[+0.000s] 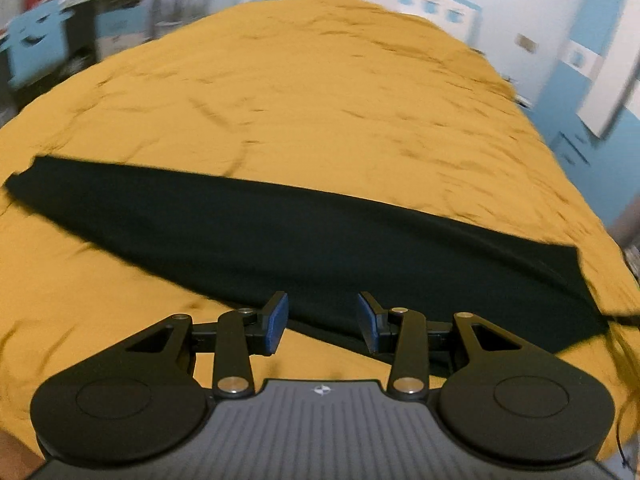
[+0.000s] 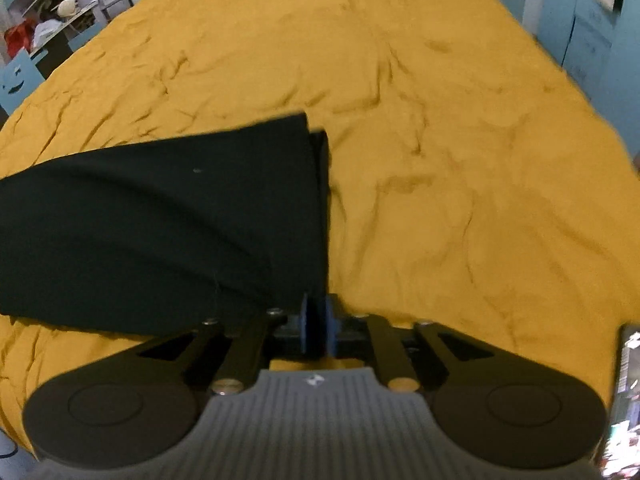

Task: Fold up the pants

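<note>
**Black pants folded lengthwise on the bed, 1 gripper spread, 1 nearly closed**

Shows black pants (image 1: 280, 232) lying flat on the mustard-yellow cover of the bed (image 1: 320, 100), along its near side. Appears folded into 1 long band, narrow end toward the bed's left side, wider end toward its right. Reveals 2 stacked layers at that wider end in the right wrist view, edges slightly offset.

Finds the left gripper (image 1: 322, 312) just above the bed's near edge, tilted down over the lower hem of the band. Stands spread, blue pads (image 1: 276, 320) well apart, with only cloth and yellow cover visible beyond the gap and nothing pinched.

Places the right gripper (image 2: 317, 316) at the bed's near edge too, by the wide end's lower corner. Leaves only a narrow slit between its pads, with dark cloth running down into it. Cannot tell through the blur whether the pads actually press on that corner.

Leaves the far half of the bed as wrinkled yellow cover. Includes a pale blue chair back (image 2: 18, 76) beyond the bed's left side.
</note>
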`<action>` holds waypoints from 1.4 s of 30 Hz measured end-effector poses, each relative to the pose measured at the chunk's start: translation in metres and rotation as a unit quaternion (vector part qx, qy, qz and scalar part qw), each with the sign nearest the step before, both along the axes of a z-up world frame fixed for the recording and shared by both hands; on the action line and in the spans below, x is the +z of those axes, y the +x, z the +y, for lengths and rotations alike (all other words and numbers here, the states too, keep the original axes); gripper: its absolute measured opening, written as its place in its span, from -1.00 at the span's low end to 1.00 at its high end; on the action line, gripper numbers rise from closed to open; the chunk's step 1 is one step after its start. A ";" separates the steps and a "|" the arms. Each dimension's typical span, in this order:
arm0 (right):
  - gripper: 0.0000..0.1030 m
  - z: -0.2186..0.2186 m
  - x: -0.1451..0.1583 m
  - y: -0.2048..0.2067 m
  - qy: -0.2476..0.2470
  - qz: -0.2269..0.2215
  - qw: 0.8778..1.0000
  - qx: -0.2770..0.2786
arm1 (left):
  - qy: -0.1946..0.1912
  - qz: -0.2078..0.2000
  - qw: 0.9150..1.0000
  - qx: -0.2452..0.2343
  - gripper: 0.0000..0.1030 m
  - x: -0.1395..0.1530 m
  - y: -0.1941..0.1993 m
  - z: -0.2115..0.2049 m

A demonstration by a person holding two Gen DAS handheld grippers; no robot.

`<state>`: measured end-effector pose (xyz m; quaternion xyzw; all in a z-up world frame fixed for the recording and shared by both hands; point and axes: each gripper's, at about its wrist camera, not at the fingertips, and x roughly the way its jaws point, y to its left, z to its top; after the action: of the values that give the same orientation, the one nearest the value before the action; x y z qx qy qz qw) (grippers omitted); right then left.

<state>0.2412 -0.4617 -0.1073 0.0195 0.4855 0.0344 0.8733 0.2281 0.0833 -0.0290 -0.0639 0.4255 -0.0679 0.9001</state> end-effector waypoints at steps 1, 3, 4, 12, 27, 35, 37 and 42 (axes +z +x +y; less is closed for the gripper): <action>-0.36 0.008 0.007 -0.005 -0.018 -0.015 1.000 0.012 | 0.001 -0.004 1.000 -0.015 -0.09 0.000 -0.003 -0.011; -0.31 0.025 0.018 -0.016 -0.045 -0.046 0.997 0.034 | -0.003 -0.014 0.999 -0.037 -0.09 -0.003 -0.007 -0.032; -0.31 0.034 0.022 -0.018 -0.057 -0.060 0.996 0.044 | -0.009 -0.018 0.999 -0.045 -0.09 -0.006 -0.008 -0.043; -0.28 0.090 0.013 -0.037 -0.052 -0.121 0.983 0.126 | -0.025 -0.019 0.994 -0.108 -0.34 -0.052 0.006 -0.126; -0.28 0.105 -0.030 -0.054 -0.035 -0.077 0.988 0.129 | 0.023 0.089 0.989 -0.116 -0.86 -0.114 -0.019 -0.134; -0.25 0.107 0.004 -0.046 -0.021 -0.120 0.986 0.113 | -0.031 0.050 0.992 -0.108 -0.75 -0.079 -0.026 -0.095; -0.19 0.110 0.006 -0.038 -0.018 -0.122 0.986 0.114 | -0.056 0.034 0.995 -0.080 -0.64 -0.066 -0.023 -0.074; -0.20 0.120 -0.002 -0.020 -0.026 -0.112 0.988 0.106 | -0.072 -0.004 0.997 0.020 -0.63 -0.042 -0.004 -0.008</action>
<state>0.2215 -0.3412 -0.1094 -0.0588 0.3844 0.1160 0.9140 0.2241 0.0757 -0.0715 -0.1371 0.4145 -0.0806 0.8960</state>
